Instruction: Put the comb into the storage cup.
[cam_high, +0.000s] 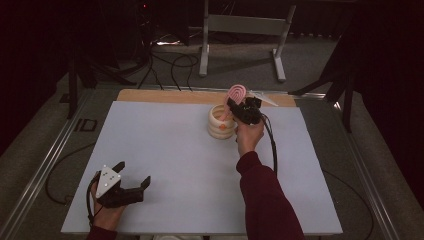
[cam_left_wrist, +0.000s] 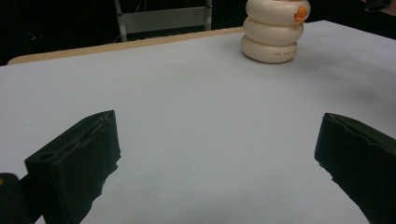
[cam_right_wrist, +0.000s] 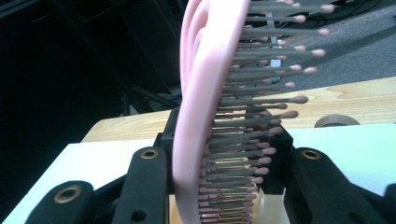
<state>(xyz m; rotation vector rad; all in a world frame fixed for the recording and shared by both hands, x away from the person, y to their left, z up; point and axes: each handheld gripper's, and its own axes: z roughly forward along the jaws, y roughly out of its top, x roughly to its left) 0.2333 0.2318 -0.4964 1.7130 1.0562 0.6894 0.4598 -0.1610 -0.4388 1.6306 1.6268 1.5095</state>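
My right gripper (cam_high: 233, 105) is shut on a pink hairbrush (cam_high: 236, 93), held upright by its head just above a cream ribbed holder (cam_high: 221, 125) with an orange spot. In the right gripper view the brush (cam_right_wrist: 201, 116) stands edge-on between the jaws, its bristles pointing right, and the pads press both sides. The lower end of the brush is hidden behind the gripper and the holder's rim. My left gripper (cam_high: 134, 174) rests open at the table's near left corner, with nothing between its jaws. The left gripper view has the holder (cam_left_wrist: 275, 32) far off beyond that gripper (cam_left_wrist: 218, 133).
A white sheet (cam_high: 165, 150) covers the table, with a wooden strip (cam_high: 170, 96) along the far edge. A grey metal stand (cam_high: 240, 25) and cables lie on the floor behind. The right gripper's cable (cam_high: 272, 145) trails beside the forearm.
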